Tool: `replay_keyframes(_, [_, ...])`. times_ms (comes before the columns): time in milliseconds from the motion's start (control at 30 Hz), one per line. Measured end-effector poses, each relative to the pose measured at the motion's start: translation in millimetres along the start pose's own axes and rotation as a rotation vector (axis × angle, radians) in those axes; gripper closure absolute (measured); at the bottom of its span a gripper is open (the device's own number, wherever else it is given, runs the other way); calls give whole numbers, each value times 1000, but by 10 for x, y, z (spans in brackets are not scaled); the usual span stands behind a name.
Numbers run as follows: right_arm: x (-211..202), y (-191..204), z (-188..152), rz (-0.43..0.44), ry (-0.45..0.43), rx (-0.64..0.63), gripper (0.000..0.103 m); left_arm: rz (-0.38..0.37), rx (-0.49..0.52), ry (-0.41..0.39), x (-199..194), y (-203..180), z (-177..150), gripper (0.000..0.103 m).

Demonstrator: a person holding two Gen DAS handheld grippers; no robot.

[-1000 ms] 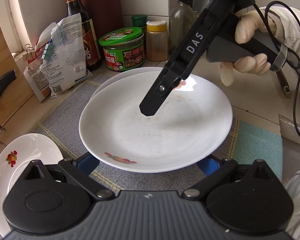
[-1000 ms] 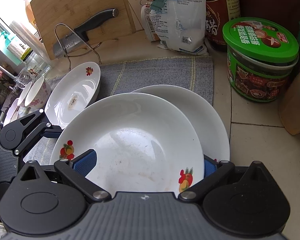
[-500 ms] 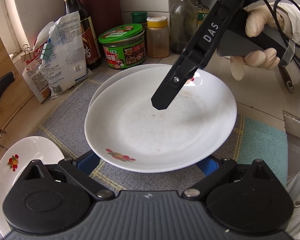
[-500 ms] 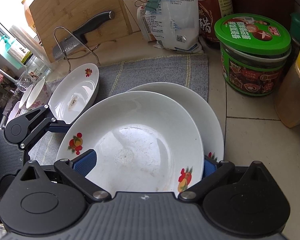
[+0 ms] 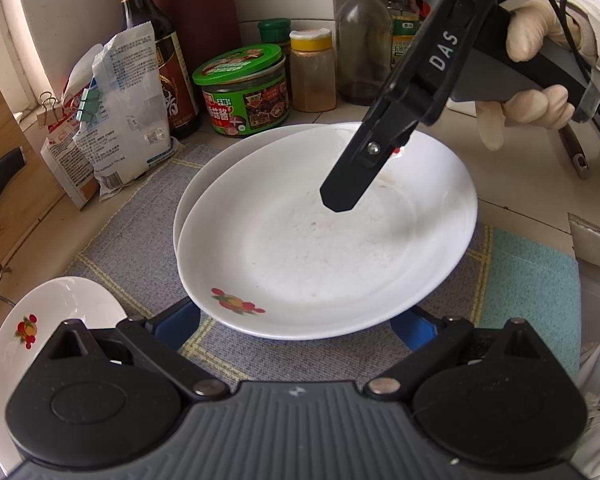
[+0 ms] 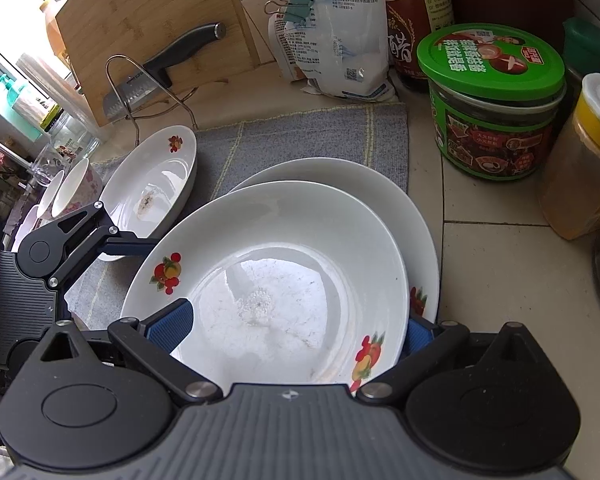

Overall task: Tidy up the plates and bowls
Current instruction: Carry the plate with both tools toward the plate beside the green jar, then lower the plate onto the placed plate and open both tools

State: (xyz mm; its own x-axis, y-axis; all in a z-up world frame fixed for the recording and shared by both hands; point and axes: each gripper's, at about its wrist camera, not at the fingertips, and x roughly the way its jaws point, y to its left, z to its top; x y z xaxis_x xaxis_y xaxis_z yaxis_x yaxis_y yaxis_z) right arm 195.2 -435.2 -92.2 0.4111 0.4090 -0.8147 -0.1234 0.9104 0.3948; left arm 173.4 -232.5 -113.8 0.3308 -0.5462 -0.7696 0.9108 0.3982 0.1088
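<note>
Two hand-held grippers around a white plate above a grey mat

The top plate [image 5: 332,248] sits over a second plate [image 6: 380,188] on the grey mat [image 5: 140,240]. The left gripper [image 5: 296,322] is spread wide, its blue pads under the plate's near rim. The right gripper [image 6: 296,326] is likewise spread, one pad over the rim; whether either presses it, I cannot tell. A third plate [image 6: 156,184] lies left of the stack; a green-lidded jar [image 6: 496,104] stands beyond.

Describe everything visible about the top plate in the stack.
The top plate is white, glossy, ceramic-looking and shallow, with fruit motifs on its rim and faint residue in its well. It sits nested on a second white plate over the grey mat. The left gripper and right gripper each straddle its rim, jaws wide.
</note>
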Motion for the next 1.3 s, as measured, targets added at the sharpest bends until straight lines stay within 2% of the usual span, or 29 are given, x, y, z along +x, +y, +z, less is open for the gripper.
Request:
replay_keyframes(700, [-88, 88, -32, -68, -7, -10, 0, -12, 19, -5, 17, 15, 3, 2])
replay_keyframes(900, [-103, 124, -44, -90, -2, -12, 0, -37, -38, -22, -37, 56, 21, 2])
replay_keyframes(1300, [-92, 212, -51, -149, 13, -26, 0, -41, -130, -25, -48, 56, 19, 2])
